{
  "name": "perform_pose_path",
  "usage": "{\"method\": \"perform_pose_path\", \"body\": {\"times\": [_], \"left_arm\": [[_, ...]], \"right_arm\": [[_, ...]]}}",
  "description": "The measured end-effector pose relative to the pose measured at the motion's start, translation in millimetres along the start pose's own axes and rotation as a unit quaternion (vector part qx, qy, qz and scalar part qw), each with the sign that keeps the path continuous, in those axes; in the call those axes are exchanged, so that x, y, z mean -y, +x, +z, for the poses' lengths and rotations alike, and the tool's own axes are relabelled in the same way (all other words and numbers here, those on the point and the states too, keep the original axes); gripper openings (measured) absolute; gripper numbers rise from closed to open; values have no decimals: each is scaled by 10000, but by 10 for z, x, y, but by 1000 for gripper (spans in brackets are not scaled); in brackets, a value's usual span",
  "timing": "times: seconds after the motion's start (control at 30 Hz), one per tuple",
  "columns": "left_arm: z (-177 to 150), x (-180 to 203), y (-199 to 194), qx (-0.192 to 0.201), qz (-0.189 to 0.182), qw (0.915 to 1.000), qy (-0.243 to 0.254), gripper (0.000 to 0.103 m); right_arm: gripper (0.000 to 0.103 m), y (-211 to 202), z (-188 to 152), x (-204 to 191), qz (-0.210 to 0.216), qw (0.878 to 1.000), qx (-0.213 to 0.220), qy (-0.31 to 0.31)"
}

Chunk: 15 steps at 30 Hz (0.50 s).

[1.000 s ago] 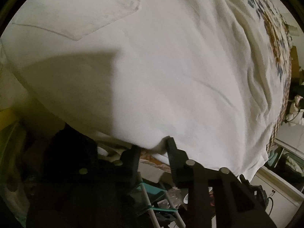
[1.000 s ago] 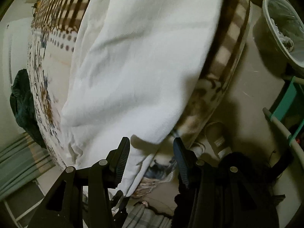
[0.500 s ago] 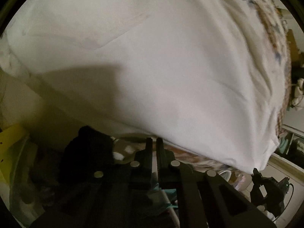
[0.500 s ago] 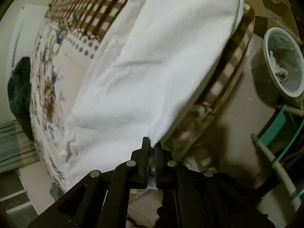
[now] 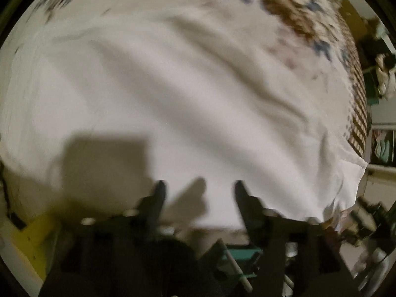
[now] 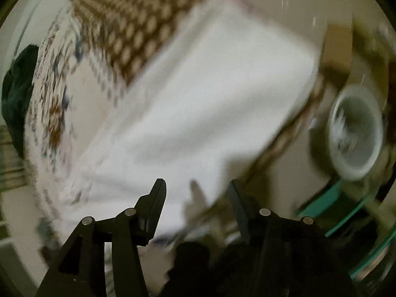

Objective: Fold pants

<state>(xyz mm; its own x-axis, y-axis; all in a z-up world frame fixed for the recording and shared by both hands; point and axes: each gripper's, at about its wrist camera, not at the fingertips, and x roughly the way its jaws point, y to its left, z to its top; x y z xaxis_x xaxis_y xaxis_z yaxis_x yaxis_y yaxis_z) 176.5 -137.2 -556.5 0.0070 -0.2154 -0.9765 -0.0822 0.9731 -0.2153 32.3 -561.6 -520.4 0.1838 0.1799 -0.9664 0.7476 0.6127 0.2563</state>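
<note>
The white pants (image 5: 173,104) lie spread on a patterned bedspread (image 5: 297,7) and fill most of the left wrist view. They also show in the right wrist view (image 6: 203,109), reaching the bed's near edge. My left gripper (image 5: 199,188) is open and empty, just above the pants' near edge. My right gripper (image 6: 196,188) is open and empty over the near corner of the pants. Both views are blurred by motion.
A checked brown part of the bedspread (image 6: 133,24) lies beyond the pants. A dark green garment (image 6: 17,91) sits at the far left of the bed. A white bin (image 6: 356,131) stands on the floor to the right. A teal frame (image 6: 341,203) is near it.
Both grippers were shut on the pants' edge half a second ago and have opened, letting the cloth go. Both have risen, and the pants now lie flat on the bed.
</note>
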Motion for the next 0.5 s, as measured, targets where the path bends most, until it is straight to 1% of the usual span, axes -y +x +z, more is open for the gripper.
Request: {"method": "perform_pose_path", "body": {"times": [0.07, 0.1, 0.13, 0.2, 0.23, 0.3, 0.33, 0.37, 0.4, 0.43, 0.5], "left_arm": [[91, 204, 68, 175, 170, 9992, 314, 67], [131, 270, 112, 209, 263, 9984, 460, 67], [181, 343, 176, 232, 333, 9974, 596, 67], [289, 445, 327, 231, 532, 9950, 816, 67], [322, 460, 363, 222, 581, 9945, 848, 67], [383, 450, 464, 211, 721, 9932, 885, 67], [399, 429, 491, 193, 747, 9931, 882, 67], [408, 405, 522, 173, 756, 9932, 870, 67], [409, 375, 520, 199, 752, 9933, 859, 70], [396, 334, 512, 223, 777, 9928, 889, 71], [377, 342, 516, 227, 792, 9922, 932, 71]], "right_arm": [[61, -110, 321, -43, -311, 9982, 406, -303], [63, -123, 534, -84, -548, 9951, 619, -547], [66, -101, 713, -125, -660, 9923, 711, -768], [66, 18, 1025, -183, -920, 9867, 703, -1138], [66, 119, 1204, -213, -1053, 9824, 697, -1378], [66, 259, 1378, -240, -1234, 9770, 635, -1620], [55, 310, 1444, -253, -1297, 9752, 608, -1685], [38, 336, 1488, -288, -1262, 9735, 633, -1800], [8, 327, 1482, -337, -1363, 9680, 743, -1974], [8, 318, 1478, -363, -1380, 9657, 781, -2057], [6, 215, 1410, -434, -1452, 9595, 1080, -2159]]}}
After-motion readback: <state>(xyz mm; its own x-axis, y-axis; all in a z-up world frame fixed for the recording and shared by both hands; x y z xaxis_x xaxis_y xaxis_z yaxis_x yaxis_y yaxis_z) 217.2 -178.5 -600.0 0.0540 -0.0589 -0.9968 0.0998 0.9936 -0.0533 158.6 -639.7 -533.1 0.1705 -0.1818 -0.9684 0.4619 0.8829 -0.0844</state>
